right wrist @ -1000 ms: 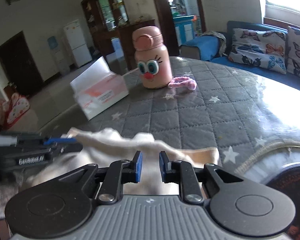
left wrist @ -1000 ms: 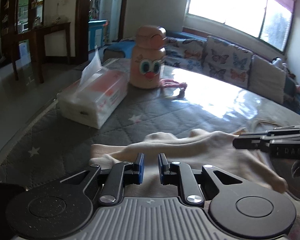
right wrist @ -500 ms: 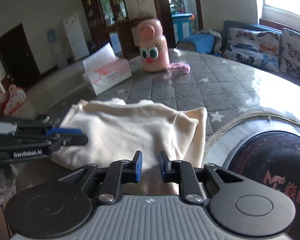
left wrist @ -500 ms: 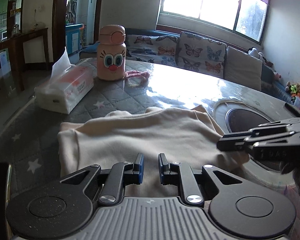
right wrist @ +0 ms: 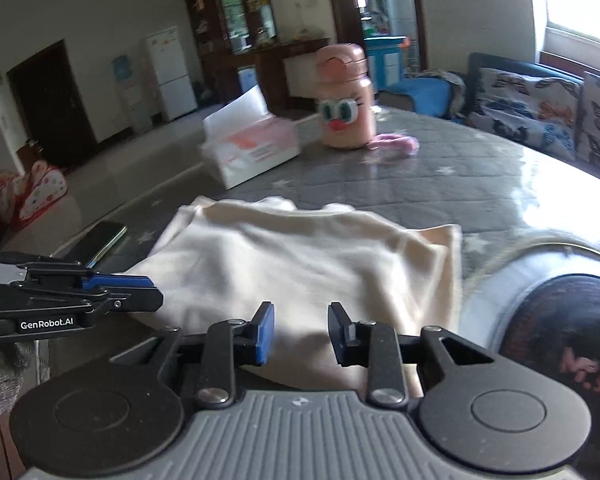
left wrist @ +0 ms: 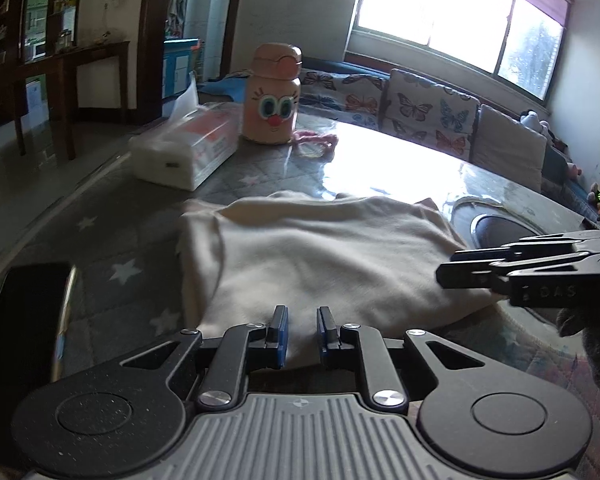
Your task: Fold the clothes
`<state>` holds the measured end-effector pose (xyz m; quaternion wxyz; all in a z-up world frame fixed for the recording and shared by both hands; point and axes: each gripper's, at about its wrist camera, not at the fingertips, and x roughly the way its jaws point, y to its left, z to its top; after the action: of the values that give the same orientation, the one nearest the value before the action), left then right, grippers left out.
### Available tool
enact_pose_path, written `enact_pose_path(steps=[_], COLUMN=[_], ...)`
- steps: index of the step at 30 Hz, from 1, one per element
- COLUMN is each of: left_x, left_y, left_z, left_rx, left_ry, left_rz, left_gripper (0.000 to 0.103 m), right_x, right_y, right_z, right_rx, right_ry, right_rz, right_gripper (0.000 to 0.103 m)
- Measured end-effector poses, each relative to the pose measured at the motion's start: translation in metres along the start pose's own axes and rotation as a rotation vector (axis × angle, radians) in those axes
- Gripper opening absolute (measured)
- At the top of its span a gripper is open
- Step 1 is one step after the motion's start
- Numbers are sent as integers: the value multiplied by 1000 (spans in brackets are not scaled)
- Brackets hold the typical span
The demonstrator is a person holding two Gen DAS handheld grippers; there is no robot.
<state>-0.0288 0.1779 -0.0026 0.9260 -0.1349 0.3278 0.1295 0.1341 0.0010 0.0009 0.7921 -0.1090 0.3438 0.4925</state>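
Lying folded on the bench [left wrist: 112, 240], the cream garment [left wrist: 320, 252] sits just ahead of both grippers. Left gripper [left wrist: 302, 334] has fingers slightly apart, right gripper [right wrist: 300, 334] wider apart; neither holds cloth. Beyond lie bare quilted cover, tissue pack [right wrist: 252, 152] and pink bottle [left wrist: 274, 94].

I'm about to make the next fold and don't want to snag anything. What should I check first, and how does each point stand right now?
1. Left claw free of fabric: ok, a narrow gap shows between its fingers, nothing pinched.
2. Right claw open: ok, wider gap, empty.
3. Cream garment lying flat on the table: ok, already folded once, edges slightly rumpled.
4. Phone clear of the cloth: ok, beside its left edge, apart.
5. Tissue pack and pink bottle out of the way: ok, beyond the garment.
6. Layers underneath aligned: cannot tell.
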Motion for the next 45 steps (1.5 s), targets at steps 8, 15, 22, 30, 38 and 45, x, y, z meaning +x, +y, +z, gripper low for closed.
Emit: enact_pose_path(steps=[8,15,22,30,38,45], left_x=[-14,-12,-15,-26,-36,-47], left_y=[9,21,26,14,6,-4], left_z=[-7,-1,-6,-6,-9,-16], left_rx=[-29,-83,-100,-78,-69,-48], left_ry=[-11,-28,-19,-43,-53,-68], left_rz=[3,22,34,31,62,77], left_gripper=[17,17,17,45,73,96], right_x=[10,18,20,10,-4,-15], right_y=[33,40,38,47,49,53], right_z=[-3,-8,-9,-12,-18,-25], right_rx=[-72,-87,-81,-109,-90,-106], right_ry=[-12,4,11,-9,-25,-26], right_rz=[-22,-21,-2,-12,-36,-66], right_gripper=[32,40,52,83,96,103])
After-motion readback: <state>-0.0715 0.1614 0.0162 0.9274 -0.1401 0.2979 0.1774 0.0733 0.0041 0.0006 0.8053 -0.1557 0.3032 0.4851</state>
